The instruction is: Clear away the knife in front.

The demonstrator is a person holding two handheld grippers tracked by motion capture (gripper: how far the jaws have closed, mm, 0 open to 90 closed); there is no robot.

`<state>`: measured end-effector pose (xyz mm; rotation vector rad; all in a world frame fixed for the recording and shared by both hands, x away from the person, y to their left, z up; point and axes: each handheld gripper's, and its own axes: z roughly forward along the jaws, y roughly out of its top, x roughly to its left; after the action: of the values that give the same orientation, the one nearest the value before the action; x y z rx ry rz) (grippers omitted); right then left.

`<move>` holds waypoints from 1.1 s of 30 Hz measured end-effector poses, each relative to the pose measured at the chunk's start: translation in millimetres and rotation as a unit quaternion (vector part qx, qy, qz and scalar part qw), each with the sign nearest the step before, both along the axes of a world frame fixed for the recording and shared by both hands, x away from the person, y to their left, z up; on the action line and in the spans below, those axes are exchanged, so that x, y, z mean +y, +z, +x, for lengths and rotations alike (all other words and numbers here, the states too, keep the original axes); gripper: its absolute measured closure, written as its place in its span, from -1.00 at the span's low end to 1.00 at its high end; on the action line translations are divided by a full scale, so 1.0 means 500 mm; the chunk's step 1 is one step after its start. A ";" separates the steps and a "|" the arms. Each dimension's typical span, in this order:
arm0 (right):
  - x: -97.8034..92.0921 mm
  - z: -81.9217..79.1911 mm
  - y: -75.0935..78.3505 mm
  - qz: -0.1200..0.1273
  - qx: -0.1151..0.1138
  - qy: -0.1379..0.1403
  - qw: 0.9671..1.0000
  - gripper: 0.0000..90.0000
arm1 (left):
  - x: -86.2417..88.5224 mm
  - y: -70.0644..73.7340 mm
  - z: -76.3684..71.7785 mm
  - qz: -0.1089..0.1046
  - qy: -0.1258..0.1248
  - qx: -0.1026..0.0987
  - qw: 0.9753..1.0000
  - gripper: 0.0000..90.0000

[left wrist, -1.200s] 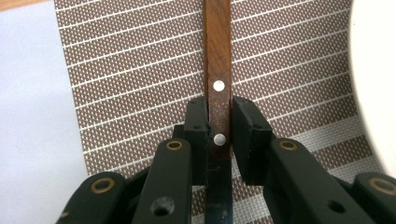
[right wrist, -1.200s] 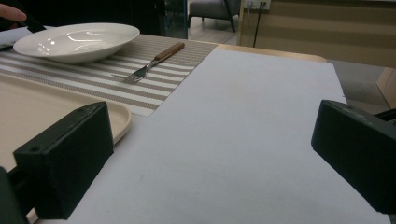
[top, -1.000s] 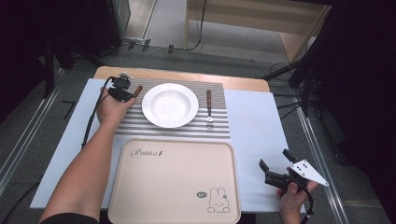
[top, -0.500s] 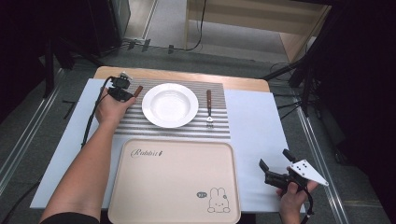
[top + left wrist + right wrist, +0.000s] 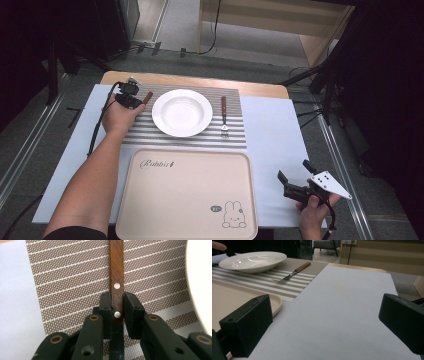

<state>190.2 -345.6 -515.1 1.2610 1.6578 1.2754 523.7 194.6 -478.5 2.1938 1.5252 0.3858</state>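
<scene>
Knife handle (image 5: 117, 277) sits clamped in left gripper (image 5: 117, 312) fingers, beside plate (image 5: 200, 285) rim.

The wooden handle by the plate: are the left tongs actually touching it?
Touching. The left gripper view shows the left tongs with both jaws pressed against the wooden handle, no gap either side.

Wooden table (image 5: 260, 89) under a pale sheet (image 5: 272, 130), with striped placemat (image 5: 190, 140) and beige tray (image 5: 185, 195) on top

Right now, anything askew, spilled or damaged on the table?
Nothing stands out. White plate sits centred on the striped placemat, fork straight at its right, tray square below. Left gripper is closed on a wooden knife handle; right gripper is open.
</scene>
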 end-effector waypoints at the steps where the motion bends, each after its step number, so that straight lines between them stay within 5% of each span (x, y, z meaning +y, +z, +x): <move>1: 0.000 0.000 0.000 0.000 0.000 0.000 1.000 -1.00 | 0.000 0.000 0.001 -0.003 0.004 0.001 1.000 0.69; 15: -0.001 0.000 0.000 0.002 0.000 0.001 1.000 -1.00 | 0.009 0.010 -0.002 -0.018 0.012 0.007 1.000 0.70; 33: 0.000 0.000 0.000 0.000 0.000 0.001 1.000 -1.00 | 0.012 0.036 -0.037 -0.029 -0.018 -0.001 0.999 0.70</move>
<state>190.3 -345.5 -514.9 1.2611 1.6590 1.2769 505.1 200.7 -460.6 2.1722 1.4764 0.3273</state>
